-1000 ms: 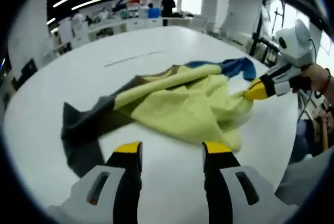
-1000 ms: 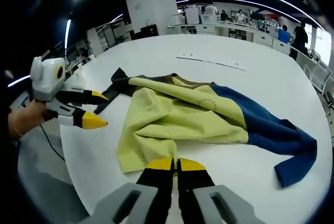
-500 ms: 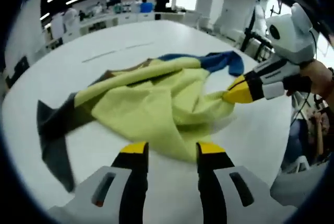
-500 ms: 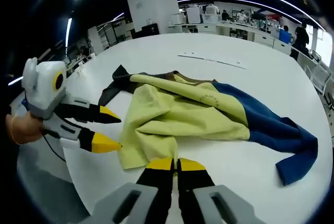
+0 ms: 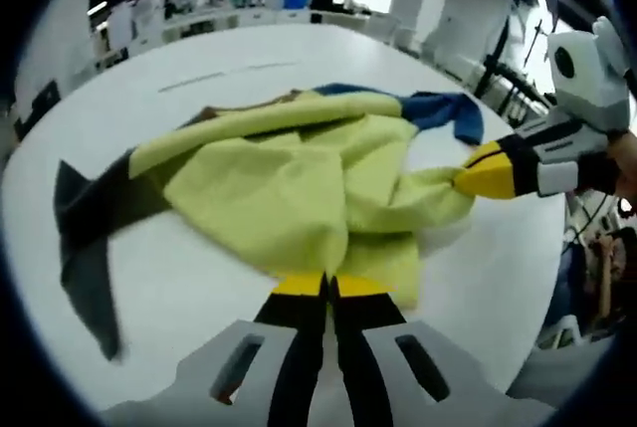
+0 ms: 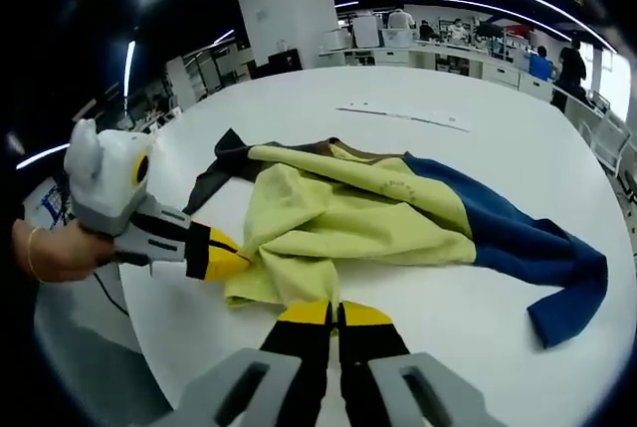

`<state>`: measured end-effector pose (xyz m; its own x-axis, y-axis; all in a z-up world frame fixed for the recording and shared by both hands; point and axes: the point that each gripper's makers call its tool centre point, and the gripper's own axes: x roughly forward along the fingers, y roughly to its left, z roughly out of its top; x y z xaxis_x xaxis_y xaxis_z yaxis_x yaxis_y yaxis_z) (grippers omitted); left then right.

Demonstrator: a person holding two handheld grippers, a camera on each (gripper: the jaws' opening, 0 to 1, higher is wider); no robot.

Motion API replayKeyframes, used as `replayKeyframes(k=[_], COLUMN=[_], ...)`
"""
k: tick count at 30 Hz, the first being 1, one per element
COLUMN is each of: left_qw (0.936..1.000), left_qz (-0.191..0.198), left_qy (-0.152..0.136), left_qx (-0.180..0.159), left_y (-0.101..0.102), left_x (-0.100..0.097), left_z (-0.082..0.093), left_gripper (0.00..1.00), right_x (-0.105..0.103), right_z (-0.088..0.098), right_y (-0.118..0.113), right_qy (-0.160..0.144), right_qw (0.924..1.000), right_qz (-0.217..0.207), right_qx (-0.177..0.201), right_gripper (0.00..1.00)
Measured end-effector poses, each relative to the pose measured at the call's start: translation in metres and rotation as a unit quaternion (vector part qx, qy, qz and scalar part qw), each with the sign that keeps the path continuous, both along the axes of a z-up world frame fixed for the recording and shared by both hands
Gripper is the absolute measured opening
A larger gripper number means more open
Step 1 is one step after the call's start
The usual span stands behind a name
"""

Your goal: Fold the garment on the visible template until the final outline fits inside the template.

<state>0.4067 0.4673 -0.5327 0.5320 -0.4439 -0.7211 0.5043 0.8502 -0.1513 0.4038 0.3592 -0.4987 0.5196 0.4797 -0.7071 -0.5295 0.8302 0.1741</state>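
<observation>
Clamping down on the near yellow hem, the left hand-held gripper (image 5: pixel 325 286) had brought its jaws together on the cloth, where half a second before they had stood spread apart above bare desk. The right hand-held gripper (image 6: pixel 333 314) had its jaws pressed together on another part of that same edge, just as it had a second earlier, and from the left gripper view its yellow tip could be seen with a twist of fabric drawn taut to it. Between the two pinch points the garment (image 6: pixel 388 213) lay rumpled on the white desk (image 6: pixel 468 89), yellow body bunched in the middle, a dark sleeve (image 5: pixel 85 238) trailing to one side and a blue sleeve (image 6: pixel 542 258) to the other. To my eye this meant both corners of the hem were now in hand, so a lift or a spreading pull looked ready to begin; the folding itself had not started. I could not make out a template outline anywhere on the desk, only a faint strip (image 6: pixel 403 115) lying well beyond the cloth.
</observation>
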Motion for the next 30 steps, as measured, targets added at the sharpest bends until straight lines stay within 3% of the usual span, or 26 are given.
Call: replayKeyframes(k=[4,8,11,14,17,23,30], left_qw=[0.9998,0.9989,0.9971,0.9949,0.9932,0.9908,0.9914], left_qz=[-0.011,-0.03,-0.05,-0.067,-0.087,-0.117,-0.12], left_qy=[-0.007,-0.032,-0.053,-0.072,-0.073,-0.065,-0.048], left_qx=[-0.012,-0.016,-0.025,-0.02,-0.024,-0.019,-0.022], left_y=[0.003,0.005,0.0,-0.005,-0.017,-0.039,-0.059], left_x=[0.001,0.009,0.022,0.034,0.045,0.067,0.084], left_z=[0.011,0.034,0.058,0.072,0.08,0.076,0.057], left_gripper=[0.0,0.0,0.0,0.0,0.0,0.0,0.0], right_x=[-0.001,-0.001,-0.002,-0.004,-0.006,-0.009,-0.008], right_z=[0.001,0.0,-0.002,-0.002,-0.002,-0.005,-0.006], right_y=[-0.002,-0.005,-0.008,-0.008,-0.01,-0.015,-0.023], right_qy=[0.001,0.0,0.002,0.003,-0.001,0.0,-0.004], right_qw=[1.0,1.0,0.9999,0.9999,0.9998,0.9996,0.999], right_qz=[-0.003,-0.004,-0.007,-0.008,-0.006,-0.02,-0.029], right_qx=[0.0,-0.006,-0.01,-0.008,-0.019,-0.021,-0.032], right_gripper=[0.0,0.0,0.0,0.0,0.0,0.0,0.0])
